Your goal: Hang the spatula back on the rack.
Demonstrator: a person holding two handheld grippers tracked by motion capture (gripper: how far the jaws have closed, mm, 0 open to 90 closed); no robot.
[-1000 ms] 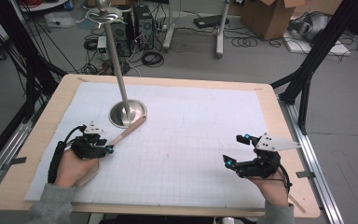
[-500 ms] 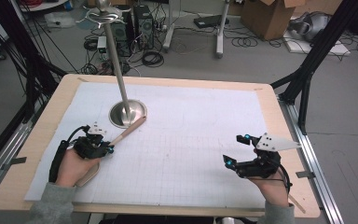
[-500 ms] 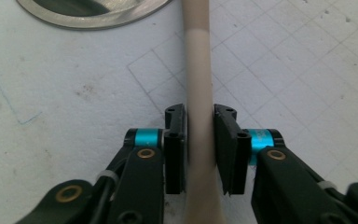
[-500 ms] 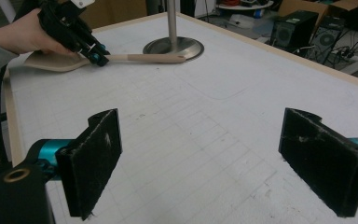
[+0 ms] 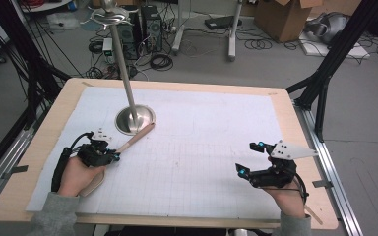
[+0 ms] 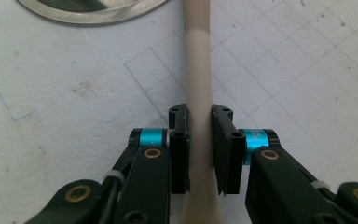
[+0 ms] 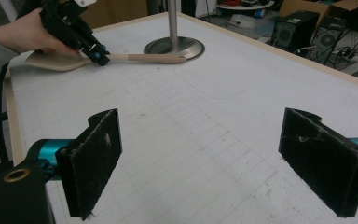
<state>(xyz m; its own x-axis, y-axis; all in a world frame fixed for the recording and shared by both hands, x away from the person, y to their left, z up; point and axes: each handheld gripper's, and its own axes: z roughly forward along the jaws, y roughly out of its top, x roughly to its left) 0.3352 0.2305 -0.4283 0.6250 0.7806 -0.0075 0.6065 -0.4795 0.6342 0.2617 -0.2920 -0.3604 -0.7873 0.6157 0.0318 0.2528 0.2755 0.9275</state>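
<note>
Left tool [image 6: 199, 135] has just closed, clamped on wooden spoon [image 6: 198, 70] handle, mid-shaft. Looks light, rigid, smooth; may pivot. Right tool [image 7: 214, 158] wide, holding nothing.

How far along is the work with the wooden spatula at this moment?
Done: the left gripper has just been closing and its jaws now clamp the wooden spatula by its handle. In hand: the spatula lies flat on the table, its handle tip at the metal stand base. Left: lifting and whatever follows; the right gripper waits open, holding nothing.
</note>
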